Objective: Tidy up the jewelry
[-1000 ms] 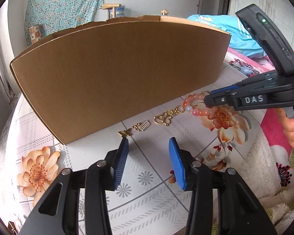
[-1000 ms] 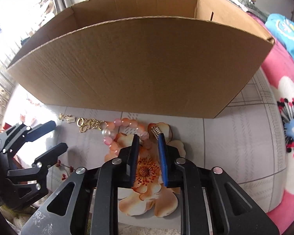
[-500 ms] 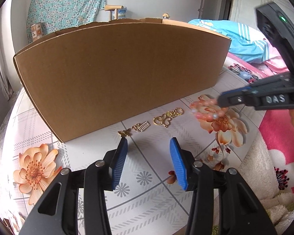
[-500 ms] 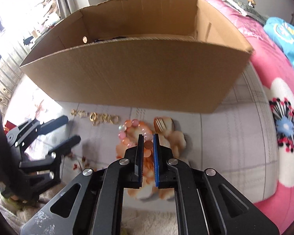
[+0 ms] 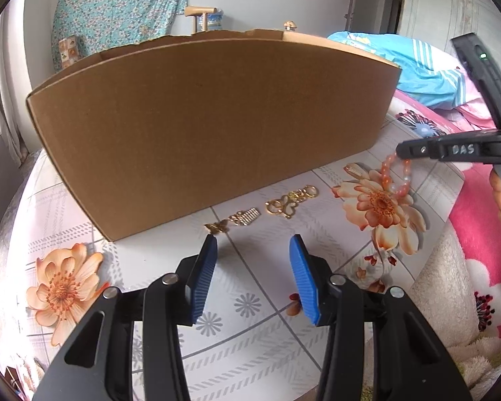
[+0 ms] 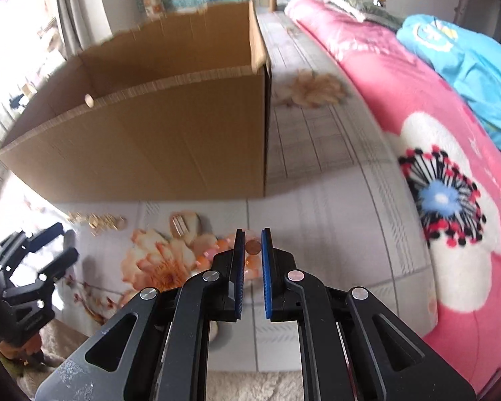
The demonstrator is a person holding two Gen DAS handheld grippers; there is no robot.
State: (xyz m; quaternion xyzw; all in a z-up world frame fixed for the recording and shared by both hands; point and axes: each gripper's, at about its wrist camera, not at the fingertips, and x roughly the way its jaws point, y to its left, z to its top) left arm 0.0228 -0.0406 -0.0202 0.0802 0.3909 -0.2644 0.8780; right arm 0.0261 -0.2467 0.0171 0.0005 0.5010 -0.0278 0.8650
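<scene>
A pink-orange bead bracelet [image 5: 394, 176] hangs from my right gripper [image 5: 402, 152], lifted off the floral table cover. In the right wrist view my right gripper [image 6: 252, 246] is shut on one bead of the bracelet [image 6: 252, 247]. Gold charms [image 5: 291, 200], a small gold comb piece [image 5: 247, 216] and a gold butterfly [image 5: 217, 226] lie in a row before the cardboard box [image 5: 213, 127]. A gold clip [image 5: 352, 169] lies on the flower print. My left gripper [image 5: 253, 280] is open and empty, just in front of the butterfly.
The open cardboard box [image 6: 170, 133] stands behind the jewelry. A pink floral blanket [image 6: 444, 180] and blue cloth [image 6: 464, 67] lie to the right. A fluffy towel edge [image 5: 437, 287] borders the table cover at the right.
My right gripper closed on the bead bracelet and lifted it off the table, moving right. The left gripper stayed open in place.
</scene>
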